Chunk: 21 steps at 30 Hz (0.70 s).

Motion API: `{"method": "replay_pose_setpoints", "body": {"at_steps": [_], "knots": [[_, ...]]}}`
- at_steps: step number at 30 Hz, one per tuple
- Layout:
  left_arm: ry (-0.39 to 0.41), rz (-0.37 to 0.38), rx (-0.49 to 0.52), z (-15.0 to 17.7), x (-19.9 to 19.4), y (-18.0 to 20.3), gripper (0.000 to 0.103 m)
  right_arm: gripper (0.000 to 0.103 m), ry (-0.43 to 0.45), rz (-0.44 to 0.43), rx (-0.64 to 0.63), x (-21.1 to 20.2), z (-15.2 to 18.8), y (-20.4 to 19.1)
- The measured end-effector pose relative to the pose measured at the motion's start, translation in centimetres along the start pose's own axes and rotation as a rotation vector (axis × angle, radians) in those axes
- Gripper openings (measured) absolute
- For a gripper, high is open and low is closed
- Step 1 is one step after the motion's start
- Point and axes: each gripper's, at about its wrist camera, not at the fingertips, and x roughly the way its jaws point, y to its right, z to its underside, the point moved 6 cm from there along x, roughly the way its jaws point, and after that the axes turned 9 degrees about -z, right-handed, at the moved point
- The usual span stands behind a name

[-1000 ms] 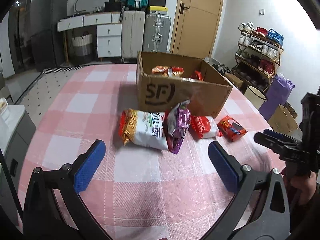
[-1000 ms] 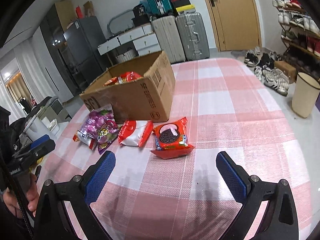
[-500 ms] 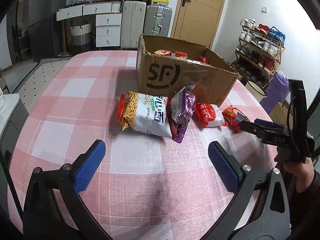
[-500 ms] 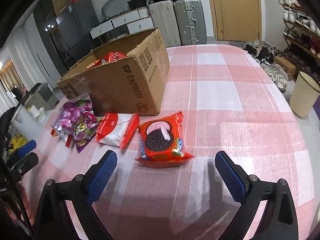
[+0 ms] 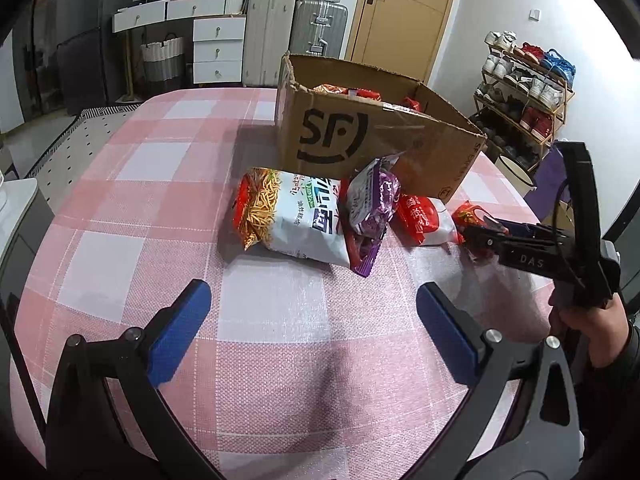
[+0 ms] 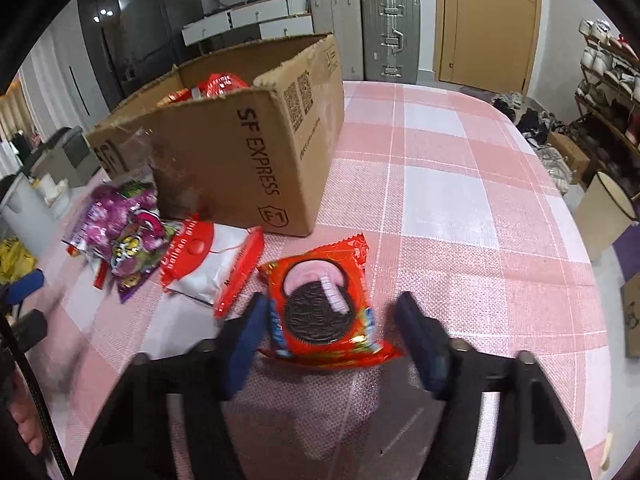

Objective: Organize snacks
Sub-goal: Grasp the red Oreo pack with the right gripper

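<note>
Two grippers angle down over the pink checked table (image 5: 280,320). Cardboard box (image 6: 240,152) stands mid-table, snacks inside. Left gripper (image 5: 312,320), jaws wide and empty, hovers before the noodle-snack bag (image 5: 292,216). Right gripper (image 6: 332,332), jaws just closing, brackets the red cookie packet (image 6: 320,300) lying near the box's corner; left pad touches, right pad just clear.

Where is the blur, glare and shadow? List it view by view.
Right wrist view: the right gripper smears, its jaws having just been closing around the cookie pack; the purple packet is blurred; lamps glint on the fridge. Left wrist view: sharp, with a soft shadow on the tablecloth ahead of the left gripper. Both views bend and darken at the edges.
</note>
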Motion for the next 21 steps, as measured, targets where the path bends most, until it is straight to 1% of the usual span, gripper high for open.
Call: {"method": "replay_pose_setpoints", "body": {"at_steps": [1, 3, 4, 7, 10, 16, 21], "knots": [[-0.001, -0.002, 0.000, 0.1, -0.1, 0.0, 0.102, 0.051, 0.003, -0.006, 0.000, -0.1, 0.0, 0.1], [-0.007, -0.007, -0.001, 0.1, 0.2, 0.0, 0.102, 0.045, 0.013, -0.028, 0.000, -0.3, 0.1, 0.1], [-0.006, -0.011, -0.002, 0.1, 0.2, 0.0, 0.102, 0.045, 0.025, -0.047, 0.015, -0.5, 0.2, 0.2], [-0.007, -0.018, 0.000, 0.2, 0.1, -0.2, 0.102, 0.045, 0.062, -0.155, 0.118, -1.2, 0.4, 1.1], [-0.009, -0.025, -0.002, 0.2, 0.0, -0.4, 0.102, 0.045, 0.075, -0.166, 0.136, -1.7, 0.5, 1.3], [-0.036, -0.027, -0.026, 0.4, 0.5, -0.7, 0.102, 0.045, 0.107, -0.192, 0.134, -2.6, 0.7, 0.9], [-0.046, -0.057, -0.038, 0.1, 0.9, -1.6, 0.102, 0.045, 0.122, -0.217, 0.107, -3.3, 1.1, -0.2]]}}
